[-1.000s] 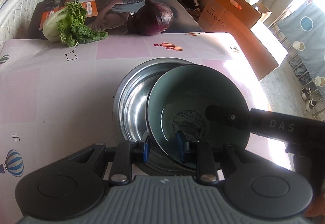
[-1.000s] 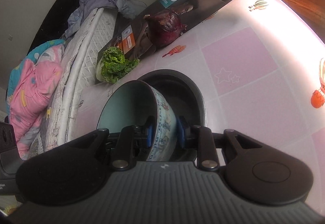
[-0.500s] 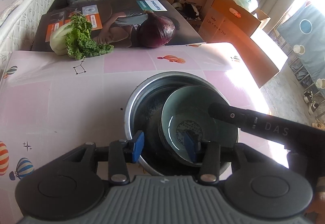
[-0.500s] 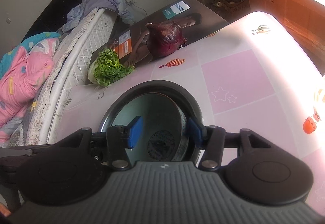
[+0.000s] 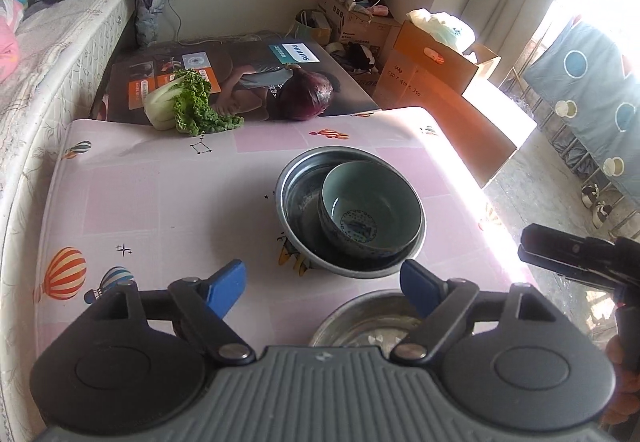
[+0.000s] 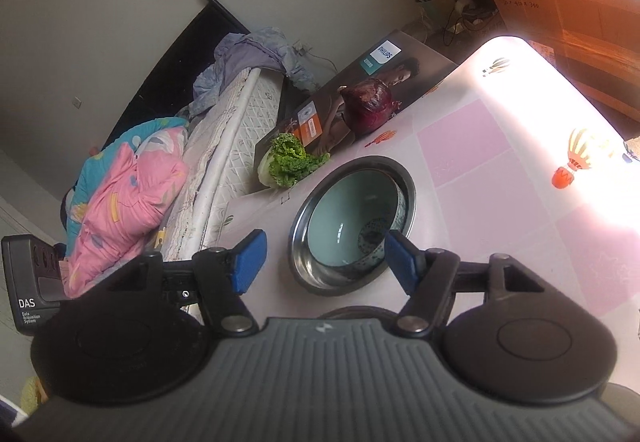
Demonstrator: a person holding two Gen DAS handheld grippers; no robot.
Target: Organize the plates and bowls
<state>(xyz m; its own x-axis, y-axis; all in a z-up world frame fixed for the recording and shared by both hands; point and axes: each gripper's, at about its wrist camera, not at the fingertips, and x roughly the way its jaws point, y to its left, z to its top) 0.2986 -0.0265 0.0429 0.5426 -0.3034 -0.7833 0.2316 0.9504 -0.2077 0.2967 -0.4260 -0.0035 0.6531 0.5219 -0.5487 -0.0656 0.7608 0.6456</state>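
A pale green ceramic bowl [image 5: 370,213] with a blue patterned outside rests tilted inside a larger steel bowl [image 5: 298,197] on the pink table. Both show in the right wrist view, the ceramic bowl [image 6: 352,217] and the steel bowl [image 6: 410,189]. My left gripper [image 5: 322,284] is open and empty, held back above the table on the near side of the bowls. A second steel bowl [image 5: 360,322] lies just under it. My right gripper [image 6: 322,258] is open and empty, raised near the nested bowls.
A lettuce head [image 5: 180,103] and a red cabbage [image 5: 306,97] lie at the table's far edge on a Philips box [image 5: 256,69]. A mattress [image 5: 48,53] runs along the left. Cardboard boxes [image 5: 436,69] stand at the right, beyond the table's edge.
Both grippers have let go of the bowls, opened wide and pulled back and up. The ceramic bowl now rests inside the steel bowl. A second steel bowl has come into view below the left gripper.
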